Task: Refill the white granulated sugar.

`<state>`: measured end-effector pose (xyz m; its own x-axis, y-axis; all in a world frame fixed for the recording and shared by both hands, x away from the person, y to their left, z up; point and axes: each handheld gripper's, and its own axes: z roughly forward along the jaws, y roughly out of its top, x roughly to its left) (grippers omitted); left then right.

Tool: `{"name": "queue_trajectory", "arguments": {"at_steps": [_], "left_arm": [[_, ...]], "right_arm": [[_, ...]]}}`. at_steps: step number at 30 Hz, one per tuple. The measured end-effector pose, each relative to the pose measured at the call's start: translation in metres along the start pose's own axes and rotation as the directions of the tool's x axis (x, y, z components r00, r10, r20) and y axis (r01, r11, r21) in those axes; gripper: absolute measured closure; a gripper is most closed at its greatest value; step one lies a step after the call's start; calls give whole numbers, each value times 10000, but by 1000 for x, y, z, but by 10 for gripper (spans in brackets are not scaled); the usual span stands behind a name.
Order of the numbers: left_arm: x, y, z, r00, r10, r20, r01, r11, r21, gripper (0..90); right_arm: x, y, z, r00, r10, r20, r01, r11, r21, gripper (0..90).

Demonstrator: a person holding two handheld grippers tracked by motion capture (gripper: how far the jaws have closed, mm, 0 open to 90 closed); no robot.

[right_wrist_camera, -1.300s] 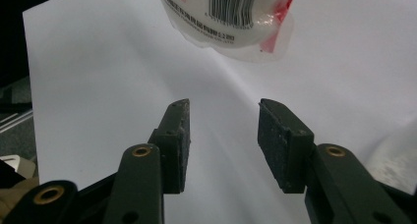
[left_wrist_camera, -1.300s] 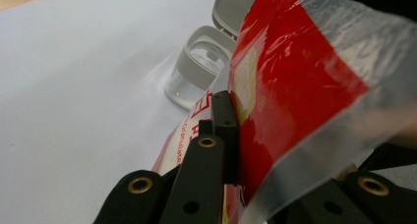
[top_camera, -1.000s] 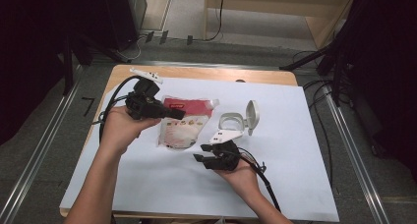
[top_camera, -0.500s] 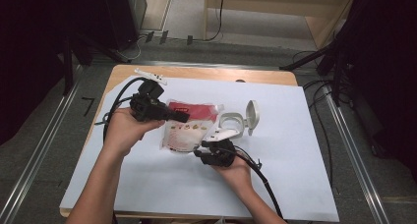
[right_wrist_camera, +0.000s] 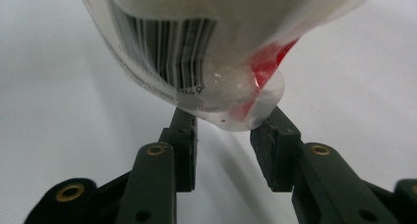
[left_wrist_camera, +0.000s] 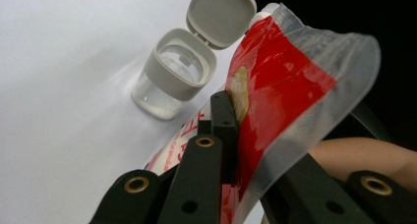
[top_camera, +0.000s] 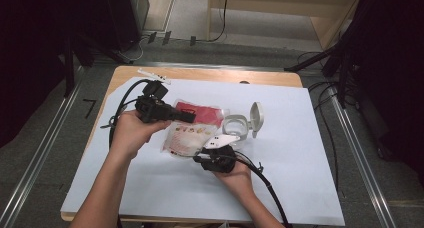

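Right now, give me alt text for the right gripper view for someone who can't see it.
The corner of a clear plastic packet with a barcode and red print hangs just above the right gripper, whose black jaws stand apart beneath it. White paper covers the table behind.

I make out a barcode with blurred digits on the snack pouch (right_wrist_camera: 206, 47); its red lettering stays unreadable.

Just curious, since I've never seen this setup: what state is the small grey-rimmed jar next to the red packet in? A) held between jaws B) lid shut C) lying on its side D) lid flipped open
D: the jar stands upright on the white sheet, its hinged lid flipped open.
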<state>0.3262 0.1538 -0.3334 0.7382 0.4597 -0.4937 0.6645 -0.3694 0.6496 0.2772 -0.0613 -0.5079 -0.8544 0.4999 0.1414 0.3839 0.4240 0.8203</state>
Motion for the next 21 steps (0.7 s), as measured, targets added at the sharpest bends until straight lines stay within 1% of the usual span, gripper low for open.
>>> {"name": "queue_trajectory", "arguments": {"at_steps": [1,2,4,5,6,7,8,9,11,12,13,14,15,16,17,18,19,20,21], "left_arm": [[0,0,0,10000,0,0,0,10000,0,895],[-1,0,0,10000,-7,-47,6,9999,-146,895],[-2,0,0,9996,84,-255,-89,9998,-184,886],[-2,1,0,9990,176,-406,-181,9998,-115,881],[-2,1,0,9990,176,-406,-181,9998,-115,869],[-2,0,3,9978,340,-570,-337,9994,58,861],[-2,0,4,9969,449,-649,-437,9988,209,856],[-2,0,8,9948,619,-806,-581,9971,492,850],[-3,0,12,9899,884,-1105,-800,9937,782,836],[-3,0,14,9877,1111,-1101,-1015,9908,891,830],[-5,-1,15,9827,1450,-1148,-1328,9853,1077,827],[-5,-1,17,9811,1525,-1193,-1389,9836,1154,825],[-6,-1,18,9764,1727,-1300,-1528,9768,1499,823],[-7,-2,20,9726,1817,-1451,-1583,9745,1594,824],[-7,-2,21,9646,2089,-1613,-1791,9670,1815,830],[-7,-2,22,9639,2118,-1617,-1824,9668,1789,826],[-7,-2,23,9655,2094,-1549,-1819,9677,1745,828],[-7,-2,23,9655,2094,-1549,-1819,9677,1745,832],[-7,-3,23,9660,2071,-1546,-1798,9683,1735,832]], "right_arm": [[0,0,0,10000,0,0,0,10000,0,648],[3,1,-2,10000,14,-80,-15,10000,-88,656],[7,2,-3,9998,-25,-185,24,10000,-67,661],[8,2,-3,9998,-53,-199,52,10000,-33,665],[8,2,-3,9998,-53,-199,52,10000,-33,665],[13,2,-4,9993,-126,-363,127,9999,31,674],[14,2,-4,9992,-139,-381,141,9999,50,675],[15,2,-4,9990,-146,-434,148,9999,39,677],[17,1,-5,9984,-89,-560,93,9999,70,682],[18,1,-5,9983,-119,-574,125,9999,105,684],[18,1,-6,9981,-92,-611,101,9998,150,685],[19,0,-6,9978,-68,-661,79,9999,153,686],[19,0,-6,9977,-41,-676,52,9999,162,688],[19,-1,-7,9973,-31,-734,45,9998,191,689],[19,-1,-7,9972,-43,-741,59,9997,224,693],[20,-1,-8,9969,-88,-783,106,9997,216,697],[21,-1,-9,9969,-79,-779,96,9997,213,698],[21,-1,-10,9961,-12,-879,31,9998,212,700],[22,-1,-10,9961,-19,-883,37,9998,202,701]]}}
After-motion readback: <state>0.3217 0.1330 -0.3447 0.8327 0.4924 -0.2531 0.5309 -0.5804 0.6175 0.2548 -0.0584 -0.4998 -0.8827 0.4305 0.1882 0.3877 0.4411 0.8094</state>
